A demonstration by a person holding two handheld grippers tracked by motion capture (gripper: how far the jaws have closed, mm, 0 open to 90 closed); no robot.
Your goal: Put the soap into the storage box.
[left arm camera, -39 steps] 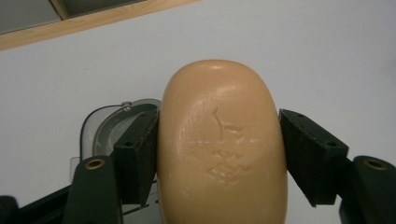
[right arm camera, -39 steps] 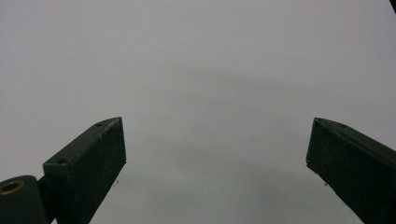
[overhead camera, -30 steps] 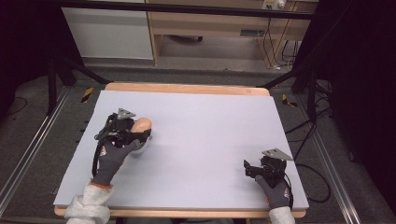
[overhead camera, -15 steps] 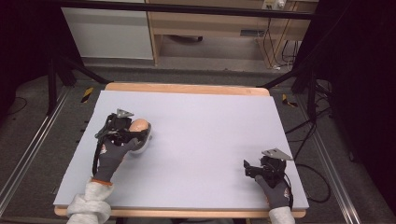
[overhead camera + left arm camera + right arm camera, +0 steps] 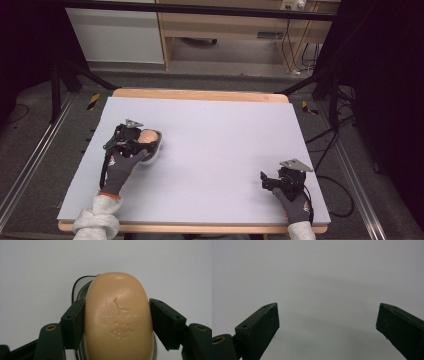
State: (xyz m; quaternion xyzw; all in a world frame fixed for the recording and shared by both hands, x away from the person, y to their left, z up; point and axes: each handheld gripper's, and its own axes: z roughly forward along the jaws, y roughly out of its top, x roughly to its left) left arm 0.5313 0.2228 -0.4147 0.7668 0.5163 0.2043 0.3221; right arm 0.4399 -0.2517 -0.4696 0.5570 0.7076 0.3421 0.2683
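A pale grey table (image 5: 210, 150) with a wooden edge is seen in the middle of the high view, with two gloved hands entering from the bottom of the frame. At the left of that frame, the left gripper (image 5: 145, 142) is clenched on a tan bar of soap (image 5: 148, 137), which sits over a small clear dish (image 5: 155, 150) on the table surface. In the left gripper view, the bar of soap (image 5: 118, 317) is seen at the centre of the frame, pressed on both sides by the black jaws, with a faint embossed mark on its upper face; the dark rim of the dish (image 5: 77, 287) is visible just behind and beneath it. At the lower right of the high view, the right gripper (image 5: 267, 180) is held by a gloved hand (image 5: 295, 202) low over the table, well apart from the soap. In the right gripper view, its jaws are spread wide with nothing but bare grey surface between them.
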